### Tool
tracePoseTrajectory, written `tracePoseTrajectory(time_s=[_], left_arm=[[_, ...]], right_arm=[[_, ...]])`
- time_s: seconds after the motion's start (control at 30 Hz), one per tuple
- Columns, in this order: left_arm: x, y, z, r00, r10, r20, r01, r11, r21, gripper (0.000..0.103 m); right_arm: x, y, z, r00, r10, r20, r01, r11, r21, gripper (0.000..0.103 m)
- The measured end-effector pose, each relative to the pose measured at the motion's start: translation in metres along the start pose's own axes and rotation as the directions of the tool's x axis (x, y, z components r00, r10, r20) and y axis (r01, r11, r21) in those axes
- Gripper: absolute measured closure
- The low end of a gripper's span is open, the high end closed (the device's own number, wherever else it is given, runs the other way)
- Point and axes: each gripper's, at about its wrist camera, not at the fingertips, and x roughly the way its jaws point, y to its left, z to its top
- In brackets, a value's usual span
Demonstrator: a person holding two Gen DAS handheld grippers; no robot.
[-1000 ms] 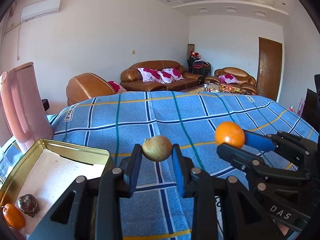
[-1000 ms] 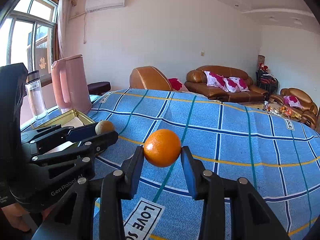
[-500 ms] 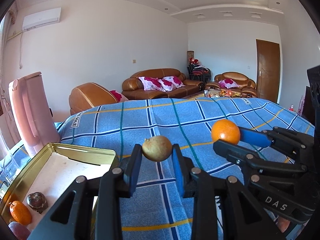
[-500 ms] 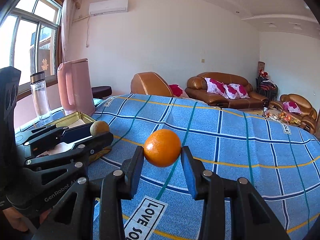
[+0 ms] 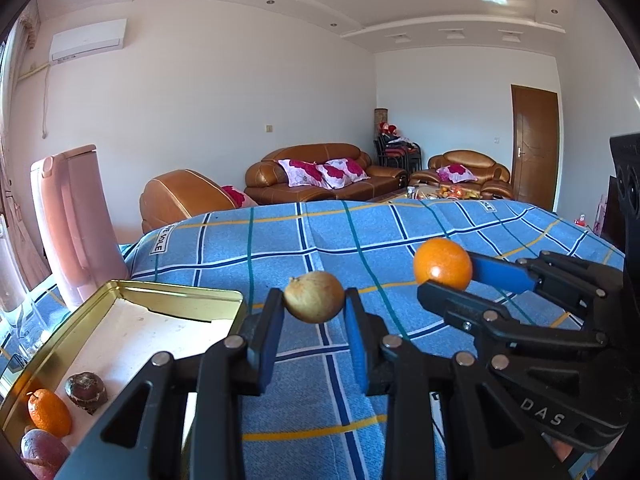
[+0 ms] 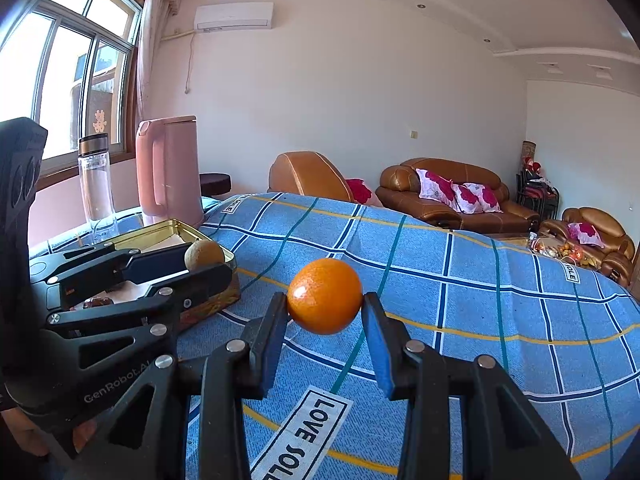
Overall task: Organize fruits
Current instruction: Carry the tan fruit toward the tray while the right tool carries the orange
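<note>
My left gripper (image 5: 314, 312) is shut on a small tan-brown round fruit (image 5: 314, 297), held above the blue checked cloth. My right gripper (image 6: 325, 312) is shut on an orange (image 6: 325, 295); in the left wrist view that orange (image 5: 443, 263) sits to the right of the brown fruit. A gold tin tray (image 5: 172, 294) lies at lower left. Inside it are a small orange fruit (image 5: 49, 412), a dark brown fruit (image 5: 86, 391) and a reddish fruit (image 5: 42, 450). From the right wrist, the left gripper (image 6: 208, 264) with its brown fruit (image 6: 204, 254) hangs beside the tray (image 6: 176, 227).
A pink kettle (image 5: 74, 224) stands behind the tray, and a clear water bottle (image 6: 96, 188) beside it near the window. The blue checked cloth (image 6: 460, 280) covers the whole table. Brown sofas (image 5: 324, 178) stand beyond the far edge.
Both grippers have drifted back and to the left with their fruits still held; more of the tray and its fruits has come into the left wrist view.
</note>
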Motion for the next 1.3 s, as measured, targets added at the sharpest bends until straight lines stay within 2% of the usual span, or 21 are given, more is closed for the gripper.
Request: tracePoseTrajectory(time_s=[0.5, 0.9, 1.3], left_arm=[[-0.026, 0.011, -0.008, 1.0, -0.001, 0.027, 0.001, 1.0, -0.025, 0.071], [-0.054, 0.035, -0.019, 0.998, 0.051, 0.045, -0.048, 0.997, -0.065, 0.071], [-0.075, 0.062, -0.03, 0.992, 0.118, 0.044, -0.113, 0.989, -0.097, 0.071]], right_arm=[[-0.01, 0.012, -0.004, 0.999, 0.044, 0.015, -0.044, 0.999, -0.013, 0.063], [-0.012, 0.04, -0.004, 0.997, 0.08, 0.01, -0.079, 0.994, -0.074, 0.063], [-0.013, 0.076, -0.003, 0.988, 0.156, 0.007, -0.154, 0.982, -0.105, 0.063]])
